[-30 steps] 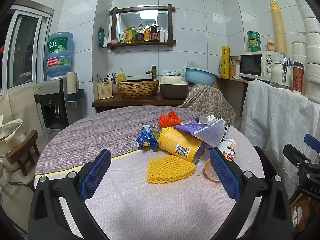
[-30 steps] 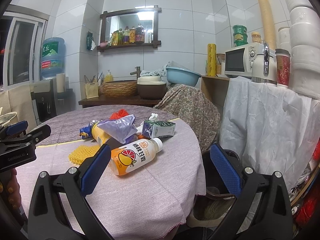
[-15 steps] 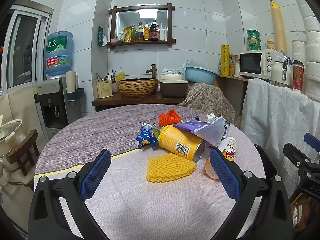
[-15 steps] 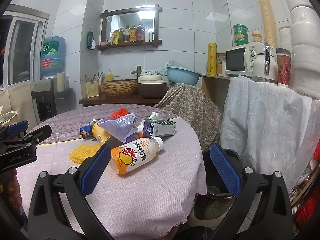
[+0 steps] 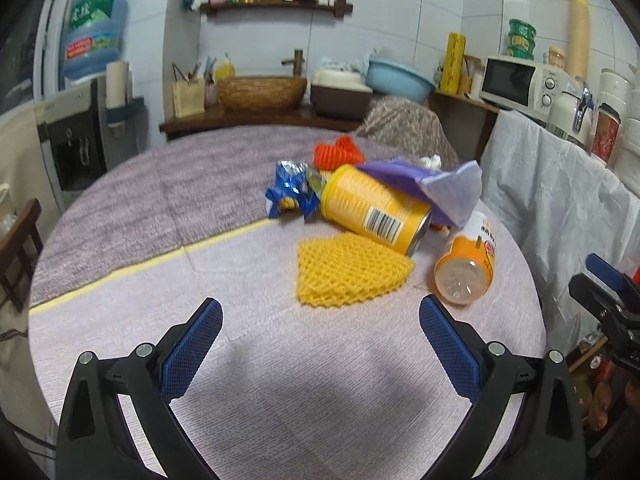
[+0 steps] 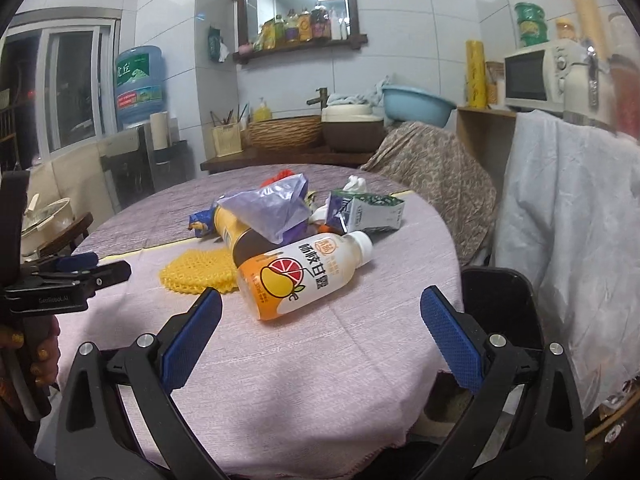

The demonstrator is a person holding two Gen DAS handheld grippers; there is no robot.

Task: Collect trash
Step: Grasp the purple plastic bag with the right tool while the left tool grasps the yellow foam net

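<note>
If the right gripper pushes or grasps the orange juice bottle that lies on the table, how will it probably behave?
The orange juice bottle lies on its side and is round, so a push will probably roll it. It seems thin plastic, likely light, and may dent under a firm squeeze. Its glossy label could be slippery, so the right gripper should grasp across the body.

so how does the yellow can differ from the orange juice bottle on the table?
The yellow cylindrical can is a plain yellow cylinder with a barcode; the orange-and-white plastic juice bottle narrows to a white cap and bears a fruit graphic. A purple plastic bag drapes over the can, while the bottle lies uncovered. The bottle lies nearer the right gripper. Both lie on their sides, ungrasped.
</note>
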